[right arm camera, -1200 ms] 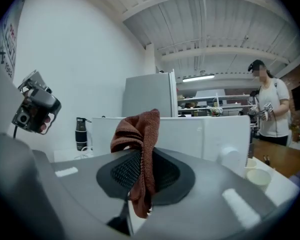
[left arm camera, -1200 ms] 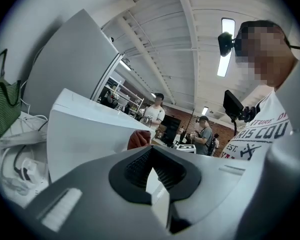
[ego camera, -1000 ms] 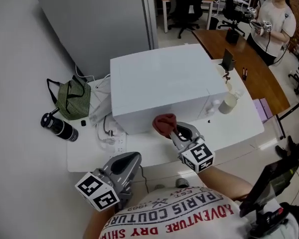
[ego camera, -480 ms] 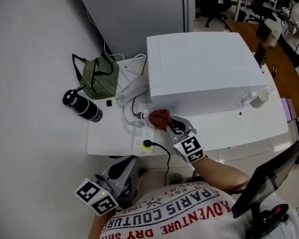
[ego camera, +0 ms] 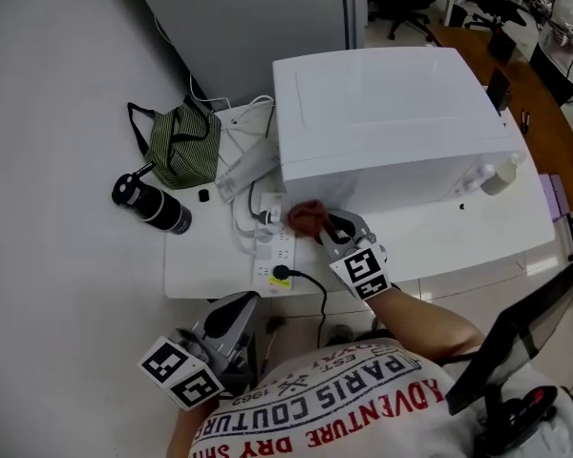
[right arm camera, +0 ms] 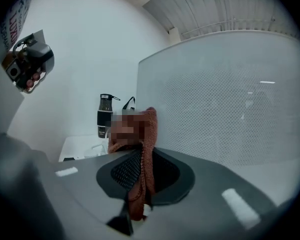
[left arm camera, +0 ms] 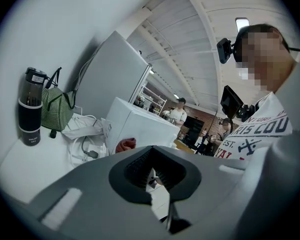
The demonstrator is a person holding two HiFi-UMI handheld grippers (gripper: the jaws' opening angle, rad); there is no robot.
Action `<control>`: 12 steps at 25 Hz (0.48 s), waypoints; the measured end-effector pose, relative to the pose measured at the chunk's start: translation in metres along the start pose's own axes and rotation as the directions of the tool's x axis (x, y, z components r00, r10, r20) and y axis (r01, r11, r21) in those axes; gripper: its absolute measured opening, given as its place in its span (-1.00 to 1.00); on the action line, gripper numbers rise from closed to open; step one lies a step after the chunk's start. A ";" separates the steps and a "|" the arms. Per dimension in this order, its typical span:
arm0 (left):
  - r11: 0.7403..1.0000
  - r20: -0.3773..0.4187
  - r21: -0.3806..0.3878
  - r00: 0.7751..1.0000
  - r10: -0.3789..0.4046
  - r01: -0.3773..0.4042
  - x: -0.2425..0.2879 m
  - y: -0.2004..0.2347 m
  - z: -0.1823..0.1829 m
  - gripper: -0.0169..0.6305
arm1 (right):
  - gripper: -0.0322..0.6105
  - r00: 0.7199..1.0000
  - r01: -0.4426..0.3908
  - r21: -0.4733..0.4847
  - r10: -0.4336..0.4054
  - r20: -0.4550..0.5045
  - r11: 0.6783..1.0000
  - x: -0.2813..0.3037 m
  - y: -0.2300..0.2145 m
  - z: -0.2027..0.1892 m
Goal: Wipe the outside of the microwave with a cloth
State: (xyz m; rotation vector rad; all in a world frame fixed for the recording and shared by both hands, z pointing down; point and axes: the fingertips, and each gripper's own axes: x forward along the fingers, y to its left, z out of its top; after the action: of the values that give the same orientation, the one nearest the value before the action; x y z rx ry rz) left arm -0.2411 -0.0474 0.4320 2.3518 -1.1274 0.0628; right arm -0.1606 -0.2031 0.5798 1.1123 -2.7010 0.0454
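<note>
While the right tool pinches a crumpled rust-red cloth between its jaws, the cloth sits at the lower left front corner of the white box-shaped microwave on the white worktop. The left tool hangs near the person's body, jaws together on nothing.

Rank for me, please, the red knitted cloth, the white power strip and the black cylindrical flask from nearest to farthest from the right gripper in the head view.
1. Red knitted cloth, clamped in the right gripper.
2. White power strip, on the table just left of the gripper.
3. Black cylindrical flask, at the far left.
</note>
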 end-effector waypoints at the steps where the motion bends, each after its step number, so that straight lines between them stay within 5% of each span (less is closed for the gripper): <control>1: 1.000 -0.003 0.003 1.000 -0.009 0.009 0.006 -0.002 0.001 -0.93 | -0.77 1.000 0.004 -0.003 -0.004 0.000 1.000 -0.004 -0.005 0.000; 6: 0.997 -0.030 0.001 0.997 -0.078 0.078 0.046 -0.021 0.000 -0.93 | -0.77 0.999 0.047 -0.014 -0.047 -0.018 0.999 -0.037 -0.048 -0.007; 12: 0.975 -0.083 0.003 0.972 -0.220 0.221 0.109 -0.062 -0.001 -0.93 | -0.77 0.980 0.192 -0.033 -0.193 -0.046 0.981 -0.105 -0.129 -0.016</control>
State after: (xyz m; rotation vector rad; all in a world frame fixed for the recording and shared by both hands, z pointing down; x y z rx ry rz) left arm -0.1245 -0.0926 0.4338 2.4463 -0.8234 0.0861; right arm 0.0049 -0.2202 0.5663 1.3395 -2.5300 0.0027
